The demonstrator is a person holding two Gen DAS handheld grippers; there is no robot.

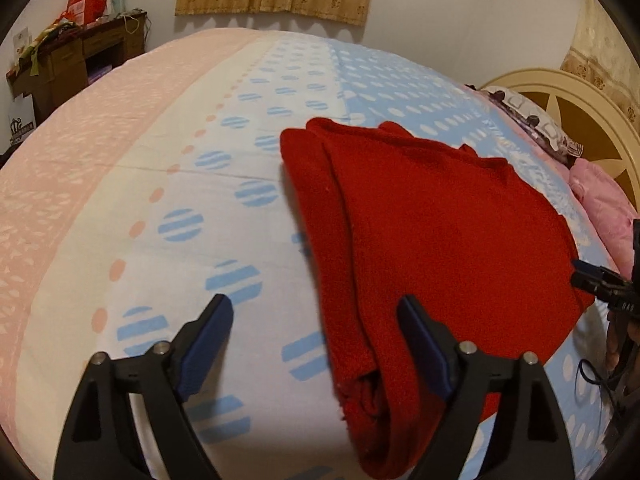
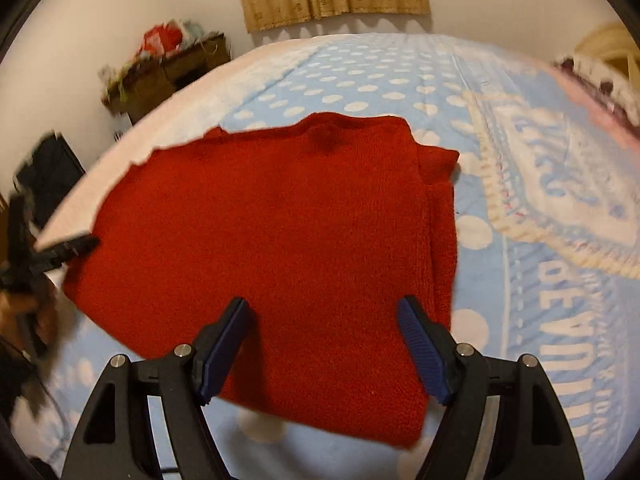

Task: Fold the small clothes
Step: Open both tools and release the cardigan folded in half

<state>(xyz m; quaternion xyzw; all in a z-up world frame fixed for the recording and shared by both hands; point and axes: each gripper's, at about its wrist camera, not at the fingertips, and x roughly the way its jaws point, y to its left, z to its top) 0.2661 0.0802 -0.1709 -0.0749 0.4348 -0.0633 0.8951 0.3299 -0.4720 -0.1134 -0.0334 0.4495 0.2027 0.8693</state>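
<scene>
a fuzzy red knit sweater, folded into a thick rough rectangle, lies flat on the dotted blue-and-pink bedsheet. left gripper spread apart at its 9 o'clock edge; right gripper spread apart over its near hem.

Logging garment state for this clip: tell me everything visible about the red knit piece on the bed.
The red garment looks like a fuzzy knit, uniformly red with no print. It lies folded on the blue dotted bedspread, with stacked layers showing along its left edge in the left wrist view and a narrower folded strip along its right side in the right wrist view. Both the left gripper and right gripper are open above it, gripping nothing.
</scene>
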